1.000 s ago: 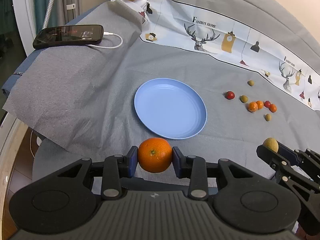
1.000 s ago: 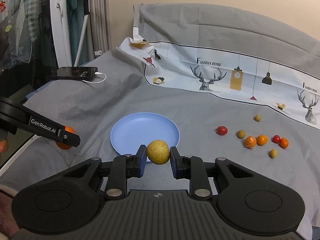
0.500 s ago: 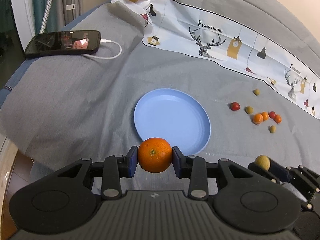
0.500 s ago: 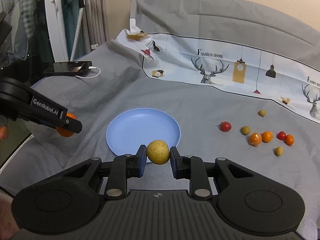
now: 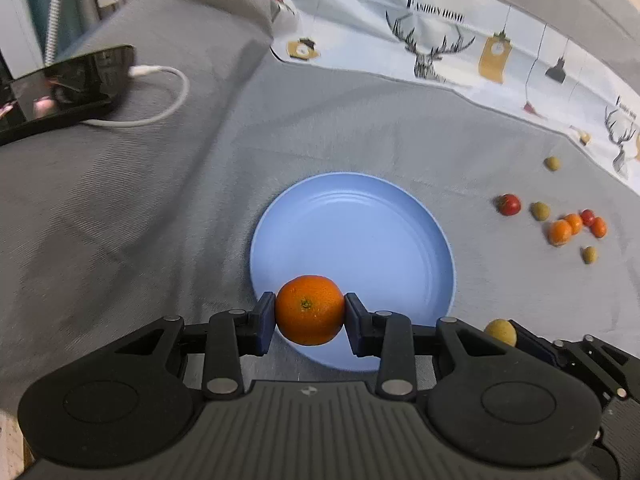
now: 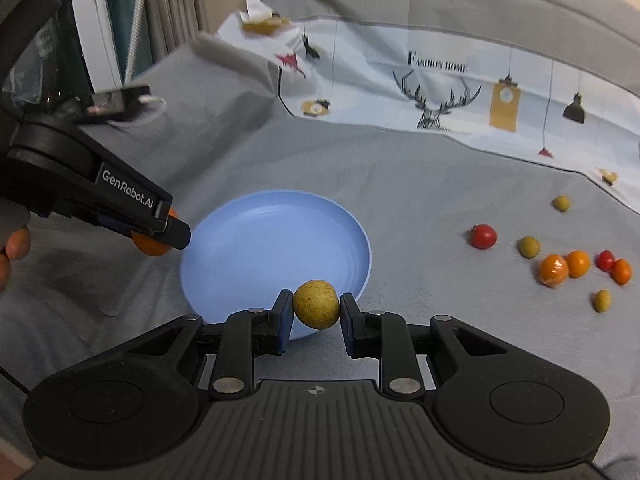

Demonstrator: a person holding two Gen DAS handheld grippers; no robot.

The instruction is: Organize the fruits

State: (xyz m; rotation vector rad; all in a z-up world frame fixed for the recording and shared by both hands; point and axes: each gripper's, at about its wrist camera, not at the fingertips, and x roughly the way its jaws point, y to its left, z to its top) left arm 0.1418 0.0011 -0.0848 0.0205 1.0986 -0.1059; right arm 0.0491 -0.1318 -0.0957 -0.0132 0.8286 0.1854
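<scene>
Grey cloth (image 5: 360, 128), orange (image 5: 310, 310) between left gripper (image 5: 310, 320) fingers.

The right gripper (image 6: 316, 312) clamps a yellow-brown round fruit (image 6: 316, 309) over the near rim of the blue plate (image 6: 256, 248). At left, the left gripper (image 6: 168, 232) holds an orange (image 6: 150, 246) beside the plate. Small fruits, including 2 red tomatoes (image 6: 483, 236), lie scattered at right on the grey cloth (image 6: 420, 184).
</scene>
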